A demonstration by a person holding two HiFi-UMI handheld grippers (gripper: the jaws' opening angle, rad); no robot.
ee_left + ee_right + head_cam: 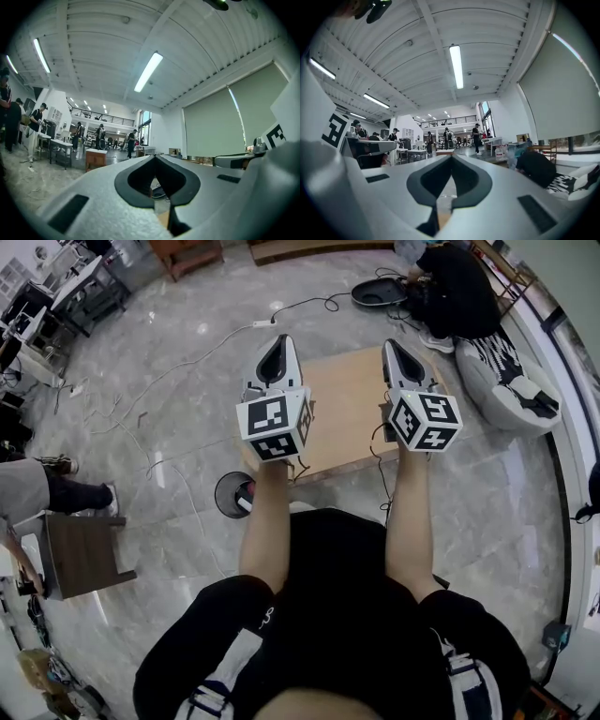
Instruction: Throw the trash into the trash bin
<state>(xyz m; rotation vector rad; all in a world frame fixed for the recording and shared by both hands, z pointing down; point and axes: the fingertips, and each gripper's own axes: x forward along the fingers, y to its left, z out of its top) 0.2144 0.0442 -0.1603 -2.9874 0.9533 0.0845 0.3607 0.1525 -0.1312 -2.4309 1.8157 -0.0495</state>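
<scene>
In the head view both grippers are held up side by side, pointing away from me over a small wooden table (342,418). My left gripper (280,337) has its jaws closed tip to tip with nothing between them; in its own view the left gripper (155,157) points level across the room. The right gripper (387,341) is likewise shut and empty, as the right gripper (451,157) view confirms. A black round trash bin (228,495) stands on the floor at the table's near left corner, with something red and white inside. I see no loose trash on the bare part of the table.
A person in black (459,287) crouches beyond the table at the upper right, next to a white beanbag (511,390). Cables (187,362) trail over the marble floor. A low wooden stool (80,554) and another person's leg (56,491) are at the left.
</scene>
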